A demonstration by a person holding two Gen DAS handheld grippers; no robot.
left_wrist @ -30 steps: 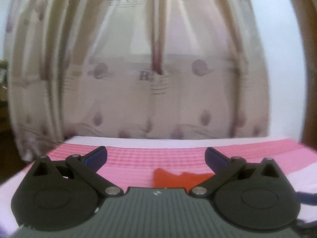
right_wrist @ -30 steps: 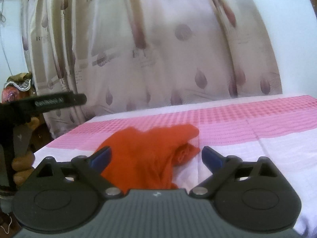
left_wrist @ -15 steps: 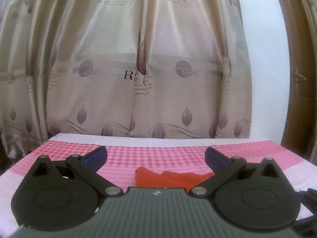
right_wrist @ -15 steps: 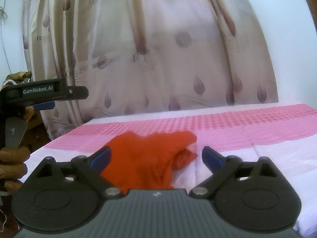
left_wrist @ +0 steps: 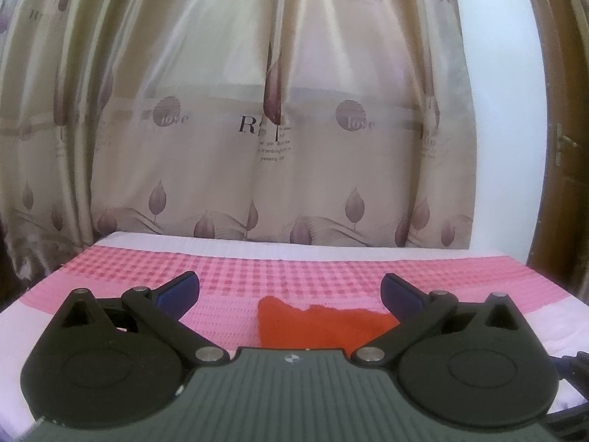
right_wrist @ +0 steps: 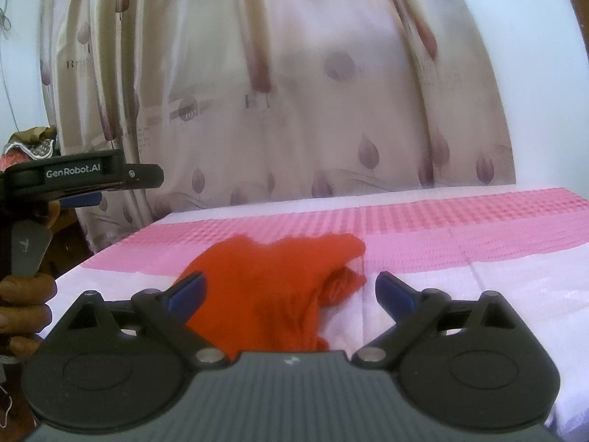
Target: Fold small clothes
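Observation:
A small red garment (right_wrist: 272,287) lies crumpled on a bed with a pink and white checked cover (right_wrist: 460,235). In the left wrist view the red garment (left_wrist: 316,322) shows low between the fingers, partly hidden by the gripper body. My left gripper (left_wrist: 291,291) is open and empty above the bed. My right gripper (right_wrist: 289,291) is open and empty, held just short of the garment. The left gripper also shows in the right wrist view (right_wrist: 84,180) at the far left, held in a hand.
A beige curtain with purple leaf prints (left_wrist: 265,129) hangs behind the bed. A white wall (left_wrist: 500,147) and a brown door (left_wrist: 563,140) stand to the right. Dark clutter (right_wrist: 29,143) sits left of the bed.
The left gripper has swung and steadied, facing the curtain squarely, with the garment sliding right in its view. The right gripper has barely moved. Both stay open.

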